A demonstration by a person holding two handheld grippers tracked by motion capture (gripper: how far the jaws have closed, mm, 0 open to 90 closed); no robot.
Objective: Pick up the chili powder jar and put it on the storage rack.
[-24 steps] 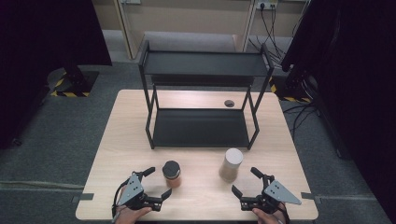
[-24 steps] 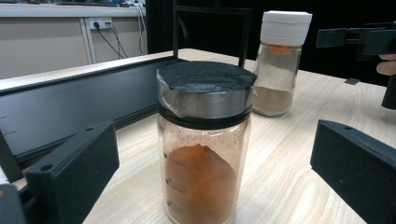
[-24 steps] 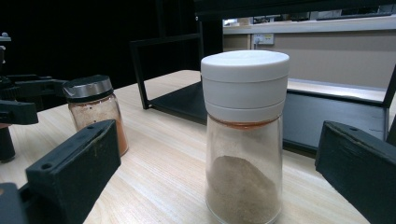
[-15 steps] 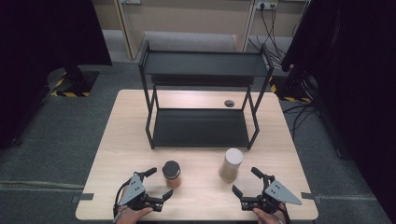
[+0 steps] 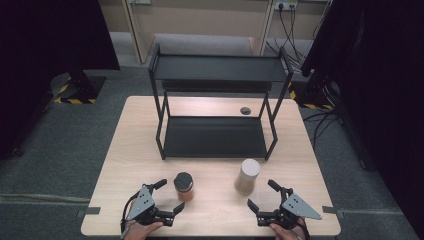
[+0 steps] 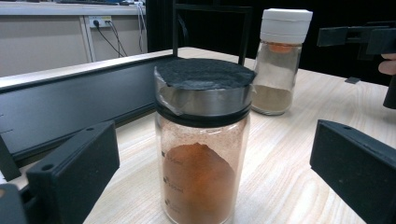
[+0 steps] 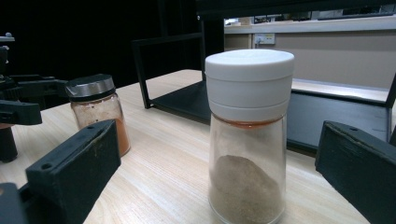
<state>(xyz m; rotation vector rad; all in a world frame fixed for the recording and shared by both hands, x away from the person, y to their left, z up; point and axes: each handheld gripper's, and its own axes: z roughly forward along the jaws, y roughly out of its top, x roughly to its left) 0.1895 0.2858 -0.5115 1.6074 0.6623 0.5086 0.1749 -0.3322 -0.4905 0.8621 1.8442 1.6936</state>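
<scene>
Looking down, I see: a pale wooden worktop (image 5: 125, 165) with everything on it.
Rack: a black two-tier metal rack (image 5: 217, 107) stands at the middle of the worktop, beyond both jars.
Left gripper (image 5: 169, 196): I hold it at the near edge, jaws spread wide, touching nothing.
Right gripper (image 5: 264, 195): I hold it at the near edge on the other side, jaws also spread wide, touching nothing.
White-lidded jar (image 5: 247, 176): upright just ahead of the right gripper, clear glass with brownish powder low inside; in the right gripper view (image 7: 249, 135) it stands between the open jaws.
Dark-lidded jar (image 5: 184, 186): upright just ahead of the left gripper, orange powder inside; in the left gripper view (image 6: 203, 140) it stands between the jaws, untouched.
Small dark disc (image 5: 245, 110): lies on the worktop beside the rack's far right leg.
</scene>
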